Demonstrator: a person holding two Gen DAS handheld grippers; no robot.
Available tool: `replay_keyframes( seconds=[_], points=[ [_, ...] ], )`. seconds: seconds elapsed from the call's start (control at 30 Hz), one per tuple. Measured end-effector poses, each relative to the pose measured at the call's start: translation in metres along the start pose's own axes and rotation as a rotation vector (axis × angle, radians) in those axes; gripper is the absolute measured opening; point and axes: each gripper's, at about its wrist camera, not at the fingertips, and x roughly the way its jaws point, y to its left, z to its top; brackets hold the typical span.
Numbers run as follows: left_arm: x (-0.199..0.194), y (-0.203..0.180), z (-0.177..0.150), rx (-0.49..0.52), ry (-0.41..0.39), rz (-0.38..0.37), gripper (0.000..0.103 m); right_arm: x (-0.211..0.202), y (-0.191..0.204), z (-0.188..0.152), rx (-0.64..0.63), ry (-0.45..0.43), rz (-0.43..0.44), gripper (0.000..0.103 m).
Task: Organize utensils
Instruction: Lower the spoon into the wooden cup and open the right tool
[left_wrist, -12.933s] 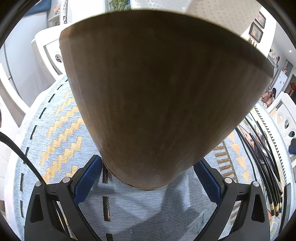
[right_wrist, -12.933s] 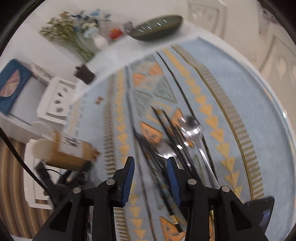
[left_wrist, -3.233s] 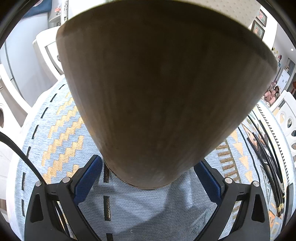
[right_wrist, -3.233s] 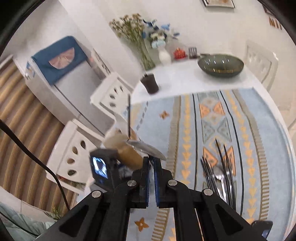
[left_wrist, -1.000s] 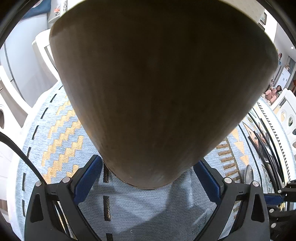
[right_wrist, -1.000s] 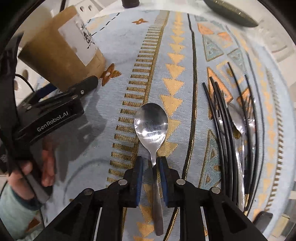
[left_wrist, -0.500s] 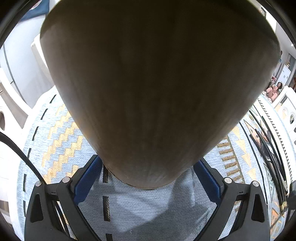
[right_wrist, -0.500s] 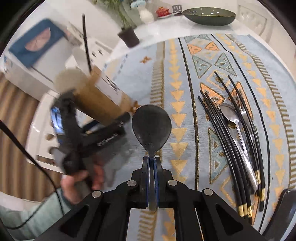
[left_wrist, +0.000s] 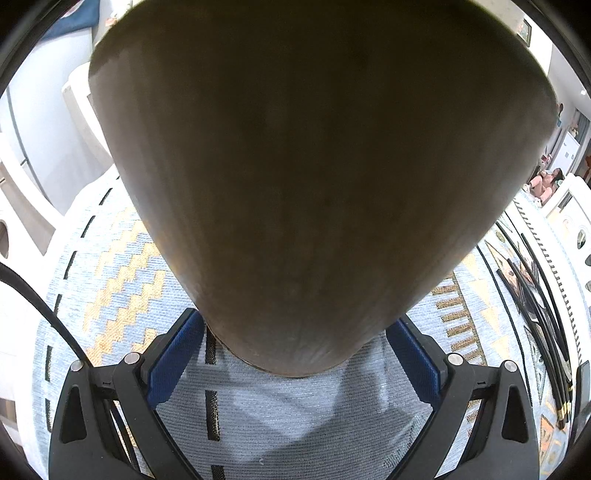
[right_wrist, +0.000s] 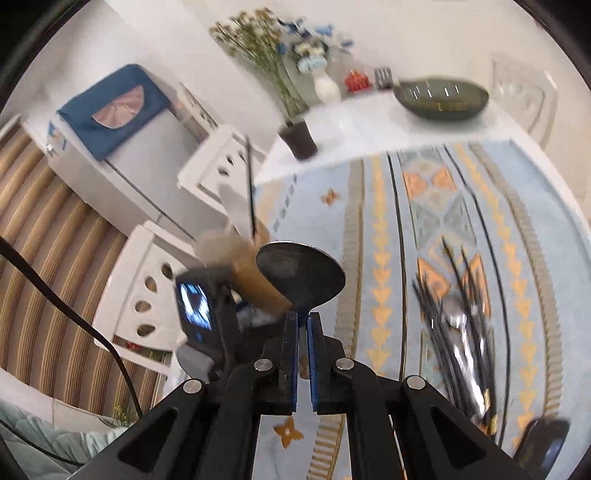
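The right gripper (right_wrist: 302, 317) has its blue pads pressed together on the neck of a metal spoon (right_wrist: 301, 275), pinching it; the spoon's bowl stands up past the fingertips, tilted, above the patterned blue and orange tablecloth (right_wrist: 384, 229). Just left of and beyond the spoon, in the right wrist view, is the brown paper cup (right_wrist: 255, 273), blurred, with a thin black stick (right_wrist: 251, 184) rising out of it. The cup sits in the left gripper (left_wrist: 295, 354), whose jaws are spread wide with the blue pads (left_wrist: 170, 354) against either side of the cup's (left_wrist: 314, 166) base; whether they press firmly or only touch is hard to tell, but the cup fills the space between them and leans away over the cloth. The device of the left gripper shows a small lit screen (right_wrist: 194, 304) near the cup in the right wrist view.

To the right on the tabletop lies the pile of remaining utensils (right_wrist: 458, 321): black chopsticks with gold ends and a silver spoon among them, well apart from the cup. At the far end of the tabletop (right_wrist: 362, 122), on bare white surface, stand a dark cup (right_wrist: 299, 138), a vase of flowers (right_wrist: 325, 86) and a dark green bowl (right_wrist: 441, 98). White chairs (right_wrist: 147, 288) stand at the left side
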Motion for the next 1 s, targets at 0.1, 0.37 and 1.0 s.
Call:
replay_keyframes(
  seconds=[0.1,0.37,1.0],
  points=[
    [-0.002,0.002,0.0,-0.002,-0.001,-0.002,0.099,-0.014,0.017,0.026,-0.049,-0.066,0.02,0.004],
    [-0.01,0.004,-0.002,-0.009,-0.015,-0.009,0.098,-0.025,0.075,0.094,-0.179,-0.219,0.123,0.004],
    [-0.039,0.0,-0.008,0.003,-0.122,-0.023,0.098,0.081,0.095,0.113,-0.23,-0.061,0.05,0.005]
  ],
)
